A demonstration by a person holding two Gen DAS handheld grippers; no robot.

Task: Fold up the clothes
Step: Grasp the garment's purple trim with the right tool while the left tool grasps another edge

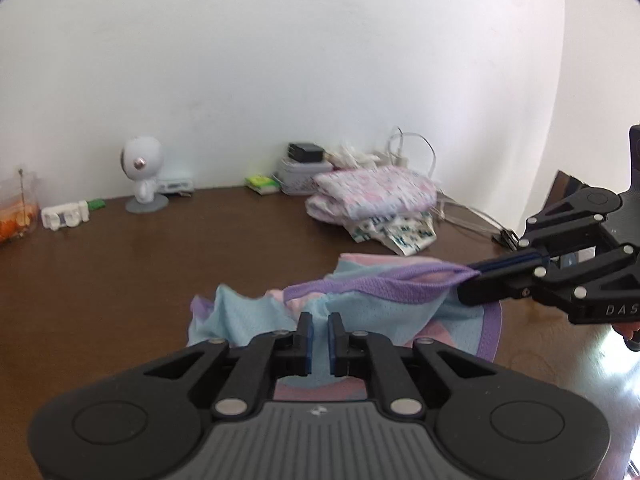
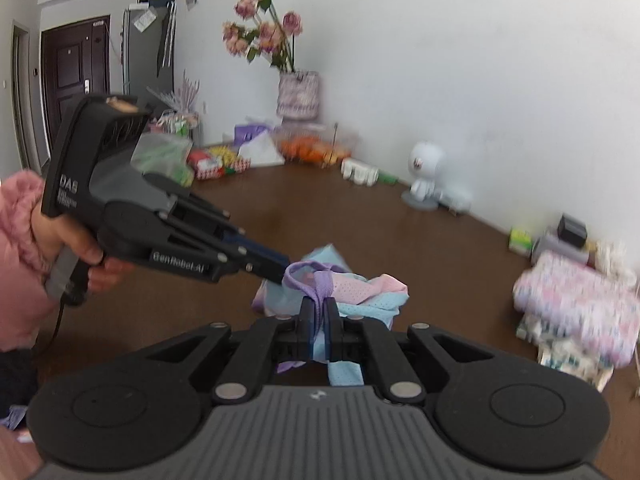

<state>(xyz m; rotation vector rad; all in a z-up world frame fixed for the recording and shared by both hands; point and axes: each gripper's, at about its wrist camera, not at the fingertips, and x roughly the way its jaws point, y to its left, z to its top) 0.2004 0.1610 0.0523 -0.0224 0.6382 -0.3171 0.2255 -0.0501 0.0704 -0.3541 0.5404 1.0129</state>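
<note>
1. The left gripper (image 1: 319,334) has its jaws slightly apart around blue mesh; whether it grips, I cannot tell.
2. The garment (image 1: 256,318) is bunched on the table (image 1: 120,264), unfolded; folding has barely begun.
3. The right gripper (image 2: 319,330) is clamped on its purple trim (image 2: 322,286); a folded stack (image 1: 372,196) sits behind, seemingly finished.

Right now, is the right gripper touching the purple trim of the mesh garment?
Touching. The left wrist view shows the right gripper pinching the purple trim of the mesh garment, pulled taut; the right wrist view shows trim between its fingers.
</note>
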